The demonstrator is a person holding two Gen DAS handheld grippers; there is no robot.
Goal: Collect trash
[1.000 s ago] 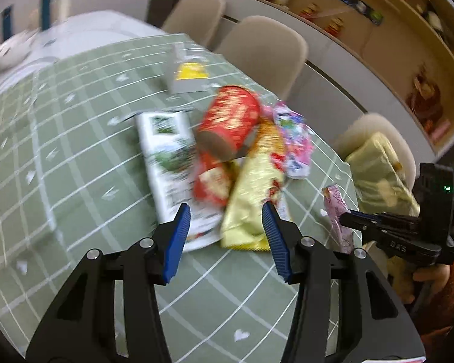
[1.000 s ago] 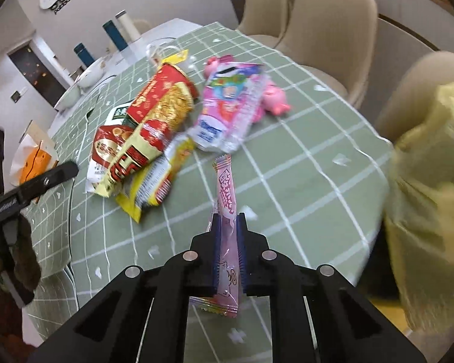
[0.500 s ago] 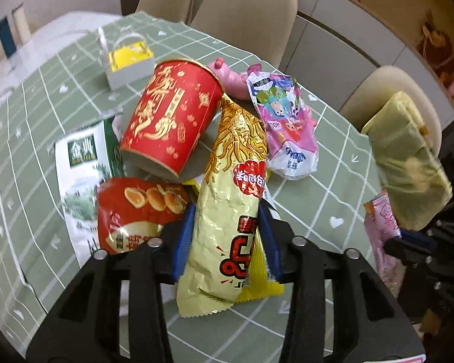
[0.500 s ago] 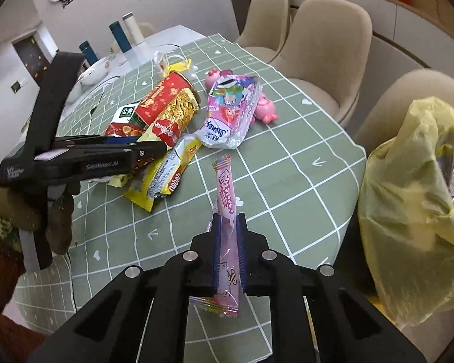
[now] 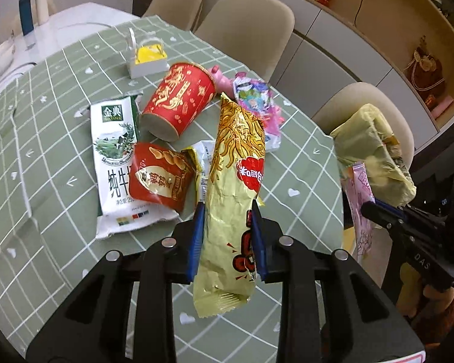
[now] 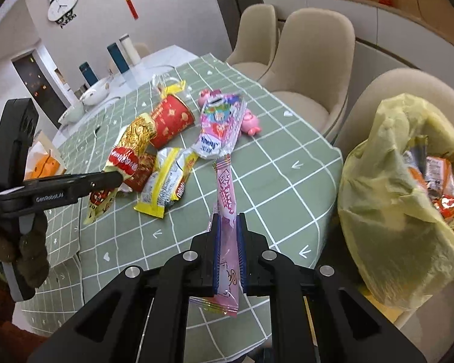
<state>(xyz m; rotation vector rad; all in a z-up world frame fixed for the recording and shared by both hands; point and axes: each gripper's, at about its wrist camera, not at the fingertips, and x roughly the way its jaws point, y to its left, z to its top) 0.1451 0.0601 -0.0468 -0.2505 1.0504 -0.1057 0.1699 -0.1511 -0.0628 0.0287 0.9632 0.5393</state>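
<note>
My left gripper is shut on a long gold snack bag and holds it lifted off the table; it also shows in the right wrist view. My right gripper is shut on a thin pink wrapper near the table's edge. The yellow trash bag hangs open to the right, with wrappers inside; it also shows in the left wrist view. On the green checked tablecloth lie a red paper cup, a white milk carton, a red chip packet and a pink-purple packet.
A yellow-and-silver wrapper and pink pig toys lie on the table. A small white and yellow box stands farther back. Beige chairs line the far side. Bottles and bowls stand on a white table behind.
My left gripper closed on the gold snack bag and lifted it off the pile. My right gripper kept the pink wrapper and drew back toward the table's edge, by the yellow bag.
</note>
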